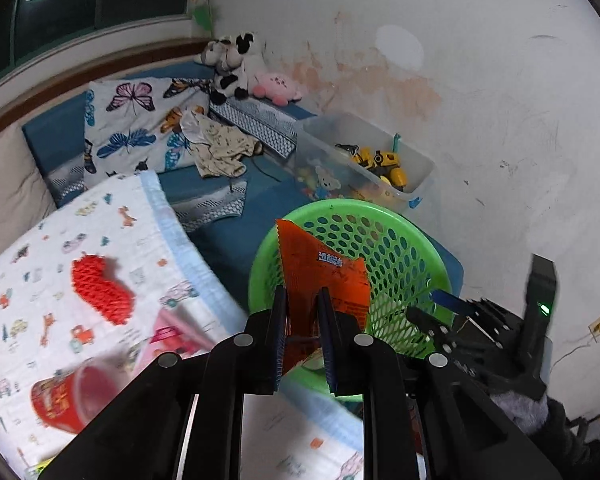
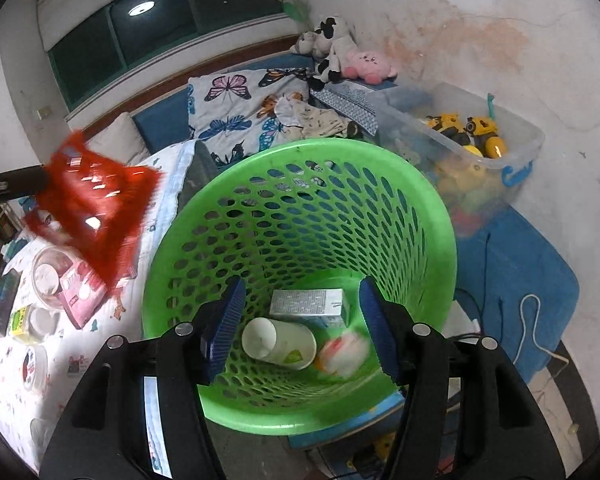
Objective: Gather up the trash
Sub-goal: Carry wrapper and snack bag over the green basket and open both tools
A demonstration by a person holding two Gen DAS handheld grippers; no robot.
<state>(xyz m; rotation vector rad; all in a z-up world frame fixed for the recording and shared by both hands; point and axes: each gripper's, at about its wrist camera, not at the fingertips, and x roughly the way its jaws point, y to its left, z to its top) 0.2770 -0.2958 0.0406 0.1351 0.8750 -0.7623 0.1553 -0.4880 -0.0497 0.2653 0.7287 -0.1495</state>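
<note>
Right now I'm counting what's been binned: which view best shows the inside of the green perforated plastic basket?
The right wrist view: it looks down into the green perforated plastic basket, showing a white paper cup and a small carton. The left wrist view shows only its rim and far wall, behind the orange wrapper.

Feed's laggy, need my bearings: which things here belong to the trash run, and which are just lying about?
Job: orange wrapper in left gripper; green basket; paper cup, carton inside; red cup.
Lying about: plush toys, toy bin, butterfly pillow.
</note>
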